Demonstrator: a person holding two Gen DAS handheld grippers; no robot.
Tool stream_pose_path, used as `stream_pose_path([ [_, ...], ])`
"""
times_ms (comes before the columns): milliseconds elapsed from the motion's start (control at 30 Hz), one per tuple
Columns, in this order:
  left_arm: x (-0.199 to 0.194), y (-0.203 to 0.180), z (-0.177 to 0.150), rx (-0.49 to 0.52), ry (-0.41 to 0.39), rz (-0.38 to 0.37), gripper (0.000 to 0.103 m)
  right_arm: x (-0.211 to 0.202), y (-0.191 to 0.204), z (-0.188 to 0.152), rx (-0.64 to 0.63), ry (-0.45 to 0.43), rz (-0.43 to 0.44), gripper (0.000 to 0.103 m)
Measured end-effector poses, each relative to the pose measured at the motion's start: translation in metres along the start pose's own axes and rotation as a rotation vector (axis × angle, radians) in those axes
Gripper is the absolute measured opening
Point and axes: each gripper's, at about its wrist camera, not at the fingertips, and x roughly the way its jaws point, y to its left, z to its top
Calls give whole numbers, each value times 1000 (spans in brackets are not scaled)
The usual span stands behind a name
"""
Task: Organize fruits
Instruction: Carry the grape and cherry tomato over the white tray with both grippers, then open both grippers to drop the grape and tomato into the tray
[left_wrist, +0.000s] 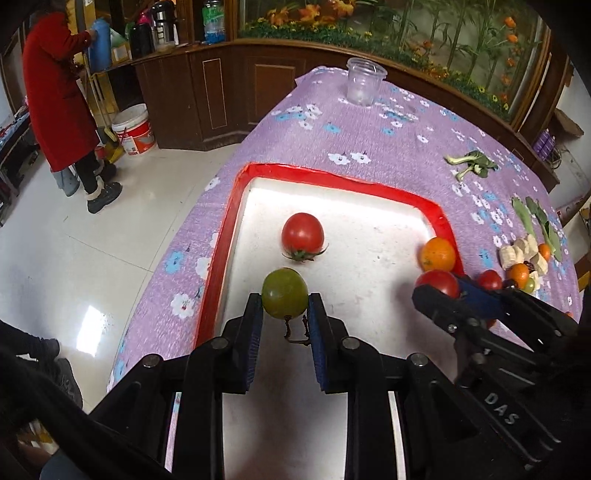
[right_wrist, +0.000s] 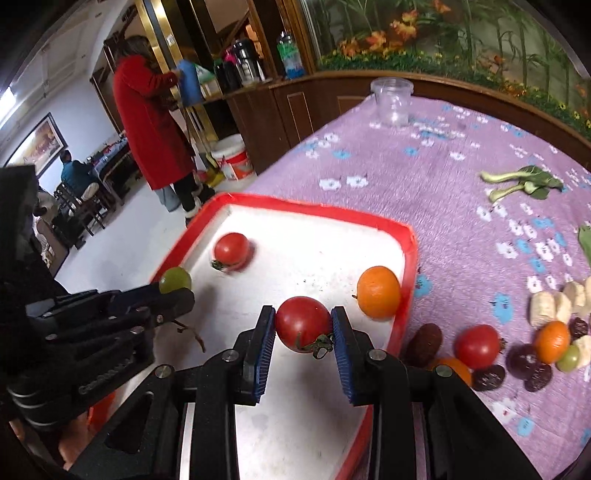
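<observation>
A red-rimmed white tray (left_wrist: 332, 173) (right_wrist: 317, 211) lies on the purple flowered cloth. In it are a red tomato (left_wrist: 302, 233) (right_wrist: 232, 249) and an orange (left_wrist: 437, 254) (right_wrist: 379, 291). My left gripper (left_wrist: 285, 303) is shut on a green grape (left_wrist: 284, 297) (right_wrist: 175, 279) with a bare stem, held over the tray's near left part. My right gripper (right_wrist: 303, 325) is shut on a second red tomato (right_wrist: 302, 322) (left_wrist: 438, 282), over the tray's near right part.
To the right of the tray lie more fruits: a tomato (right_wrist: 477, 345), small oranges (right_wrist: 552, 340), dark dates (right_wrist: 423, 343), banana slices (right_wrist: 554, 306) and green leaves (right_wrist: 524, 182). A clear plastic jar (left_wrist: 364, 81) stands at the table's far end. A person in red (left_wrist: 59, 92) stands on the floor to the left.
</observation>
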Motion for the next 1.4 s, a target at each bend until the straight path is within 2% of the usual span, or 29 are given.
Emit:
stream_pose_path([
  [433, 21, 3, 2, 8, 50, -1, 22, 23, -2, -3, -16, 39, -26, 31],
  [767, 21, 1, 2, 10, 50, -1, 23, 25, -2, -2, -20, 51, -33, 32],
  [800, 22, 1, 2, 10, 51, -4, 25, 25, -2, -2, -22, 51, -32, 32],
  [867, 20, 1, 1, 7, 47, -14, 53, 24, -3, -2, -18, 51, -31, 43],
  [900, 17, 1, 1, 11, 29, -1, 53, 23, -3, -2, -14, 45, -36, 56],
  [933, 13, 0, 0, 16, 10, 9, 54, 19, -4, -2, -9, 28, -48, 62],
  [1000, 7, 1, -1, 10, -3, -6, 59, 11, -6, -2, -5, 6, -38, 65],
  [1233, -15, -5, -10, -7, -40, -33, 60, -29, -7, -7, -21, -46, -43, 65],
  [1400, -43, -24, -23, 8, -80, -36, 60, -77, -18, -23, 5, -89, -21, 65],
])
